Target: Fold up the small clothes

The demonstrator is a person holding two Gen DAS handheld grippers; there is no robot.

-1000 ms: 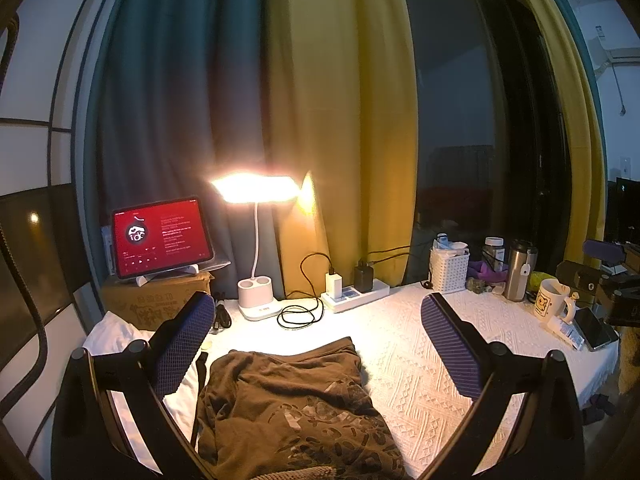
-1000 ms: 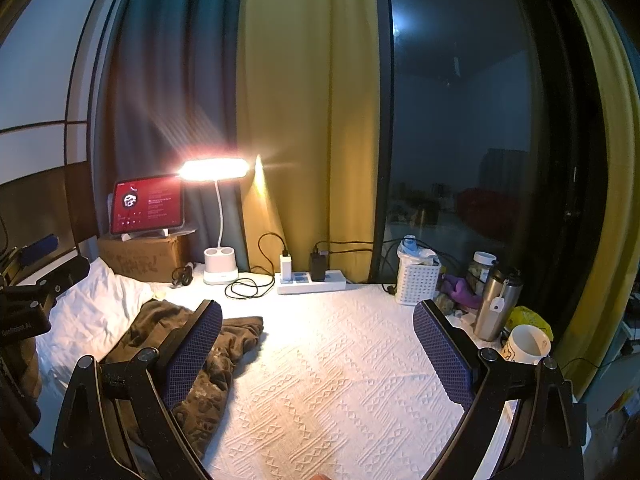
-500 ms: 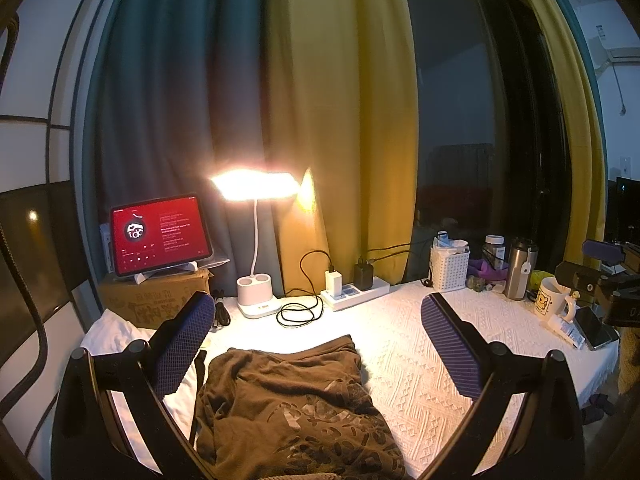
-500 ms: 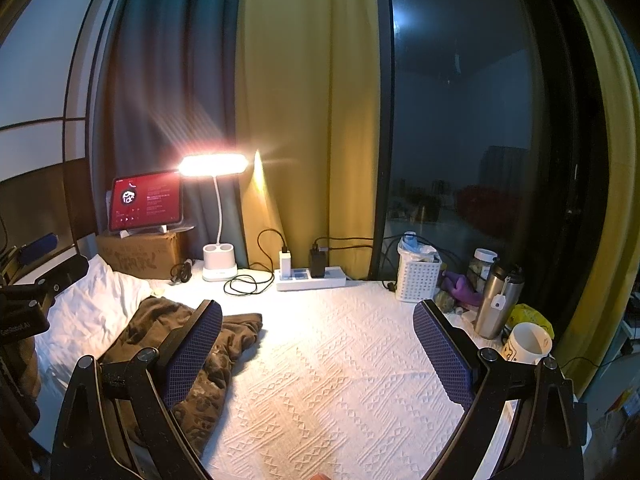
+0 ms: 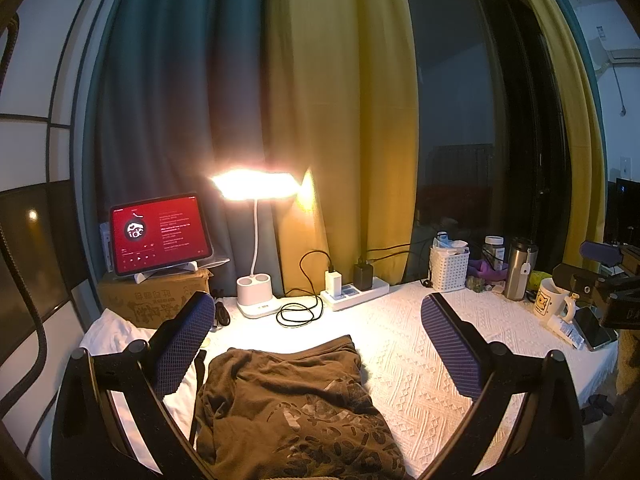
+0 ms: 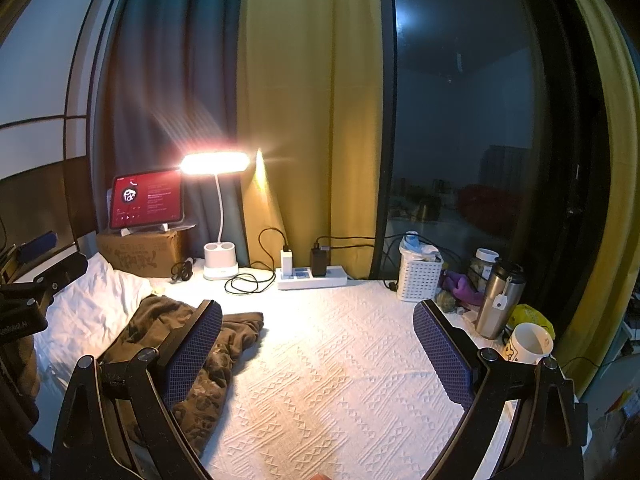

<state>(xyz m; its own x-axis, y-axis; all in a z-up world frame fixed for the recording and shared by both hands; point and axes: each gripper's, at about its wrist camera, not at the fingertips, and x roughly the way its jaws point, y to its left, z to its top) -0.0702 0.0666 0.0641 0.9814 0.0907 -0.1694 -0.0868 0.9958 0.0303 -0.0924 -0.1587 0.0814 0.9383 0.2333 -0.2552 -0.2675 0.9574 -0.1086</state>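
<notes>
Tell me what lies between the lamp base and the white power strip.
A coiled black cable lies on the white cloth between the lamp base and the power strip; both wrist views show it.

You are holding the right gripper (image 6: pixel 318 354) wide open, with the crumpled brown patterned garment (image 6: pixel 188 340) lying behind its left finger.

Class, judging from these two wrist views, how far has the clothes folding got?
Done: nothing. The brown garment lies crumpled on the white textured cover. In hand: nothing; the left gripper and right gripper are both open above the cover. Left: grasping, flattening and folding.
</notes>
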